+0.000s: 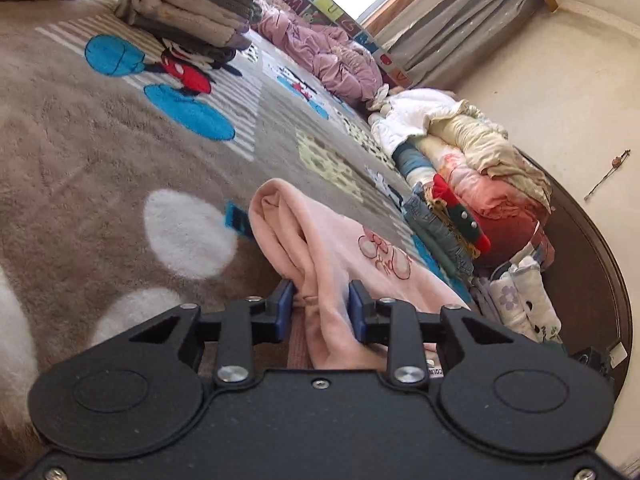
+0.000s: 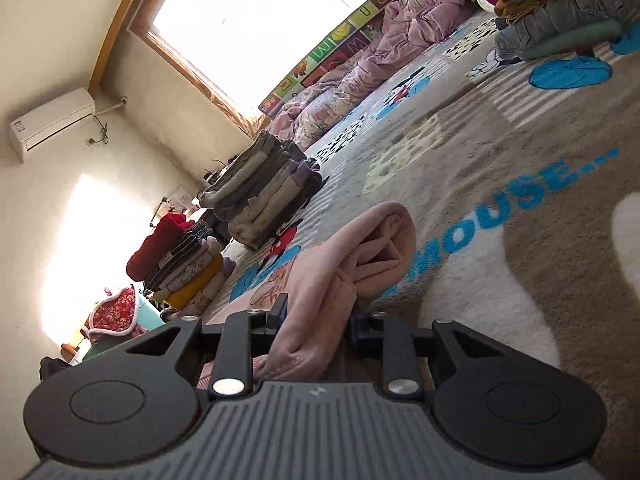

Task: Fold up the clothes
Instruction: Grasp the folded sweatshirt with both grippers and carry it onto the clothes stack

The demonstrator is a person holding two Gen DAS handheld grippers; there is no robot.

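Note:
A pink garment with a red outline print lies bunched on the patterned carpet. My left gripper is shut on a fold of it, cloth bulging between the blue pads. In the right wrist view the same pink garment lies rolled on the carpet. My right gripper is shut on its near edge, and the cloth hides most of the fingers.
A stack of folded grey and beige clothes stands far left; it also shows in the right wrist view. A mixed pile of clothes lies right. A purple quilt lies along the wall. A second folded stack stands left.

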